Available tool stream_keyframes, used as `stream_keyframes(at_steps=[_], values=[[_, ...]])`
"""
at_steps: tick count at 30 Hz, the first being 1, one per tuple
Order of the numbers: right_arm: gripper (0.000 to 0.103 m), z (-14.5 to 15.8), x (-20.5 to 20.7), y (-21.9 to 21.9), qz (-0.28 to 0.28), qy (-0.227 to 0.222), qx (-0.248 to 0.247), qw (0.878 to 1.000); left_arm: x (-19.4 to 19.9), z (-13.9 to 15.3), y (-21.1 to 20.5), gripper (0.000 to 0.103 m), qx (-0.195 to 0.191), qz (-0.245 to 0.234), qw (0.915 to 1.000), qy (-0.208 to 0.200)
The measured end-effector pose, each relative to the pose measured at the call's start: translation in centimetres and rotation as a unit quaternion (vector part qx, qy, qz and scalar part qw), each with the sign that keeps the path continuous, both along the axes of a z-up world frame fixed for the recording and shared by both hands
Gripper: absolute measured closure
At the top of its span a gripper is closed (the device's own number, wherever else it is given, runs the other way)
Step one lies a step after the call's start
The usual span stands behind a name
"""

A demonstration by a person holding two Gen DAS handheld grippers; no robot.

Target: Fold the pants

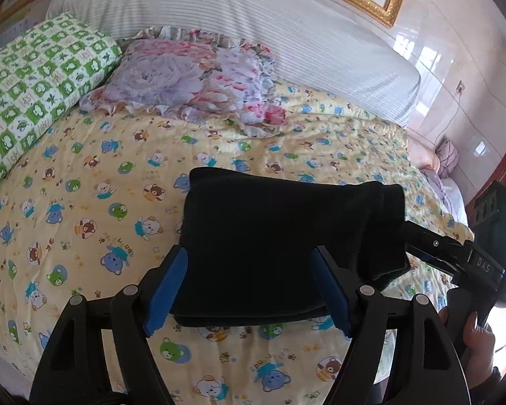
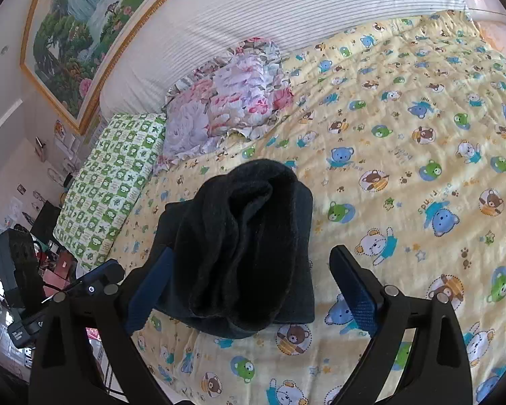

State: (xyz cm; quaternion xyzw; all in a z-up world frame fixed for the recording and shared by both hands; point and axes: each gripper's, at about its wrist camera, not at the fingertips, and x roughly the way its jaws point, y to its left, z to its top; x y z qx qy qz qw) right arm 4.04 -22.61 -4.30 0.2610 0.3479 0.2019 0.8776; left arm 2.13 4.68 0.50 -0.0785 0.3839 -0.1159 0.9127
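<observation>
The black pants (image 1: 280, 236) lie folded into a thick compact bundle on the yellow bear-print bedspread (image 1: 84, 202). My left gripper (image 1: 251, 290) is open, its blue-padded fingers straddling the bundle's near edge. My right gripper (image 2: 253, 287) is open too, with the bundle (image 2: 243, 246) between its fingers, its rolled end facing the camera. The right gripper also shows in the left wrist view (image 1: 455, 256), at the bundle's right end. Neither gripper clamps the cloth.
A floral pillow (image 1: 192, 81) and a green checked pillow (image 1: 33, 94) lie at the head of the bed against a white striped headboard (image 1: 253, 27). A gold-framed painting (image 2: 84, 33) hangs above. A cluttered stand (image 2: 33, 253) sits beside the bed.
</observation>
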Motion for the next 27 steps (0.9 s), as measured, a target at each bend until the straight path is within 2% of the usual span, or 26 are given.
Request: stream_keyframes(at_steps=[16, 27], values=[[0.009, -2.6, 1.3, 0.0, -0.002, 0.032, 0.009, 0.999, 3.7, -4.0, 3.9, 0.025, -0.046, 0.029, 0.9961, 0.070], [0.009, -3.0, 1.5, -0.1, 0.005, 0.032, 0.024, 0.999, 4.8, -5.5, 3.5, 0.024, -0.059, 0.019, 0.9935, 0.095]])
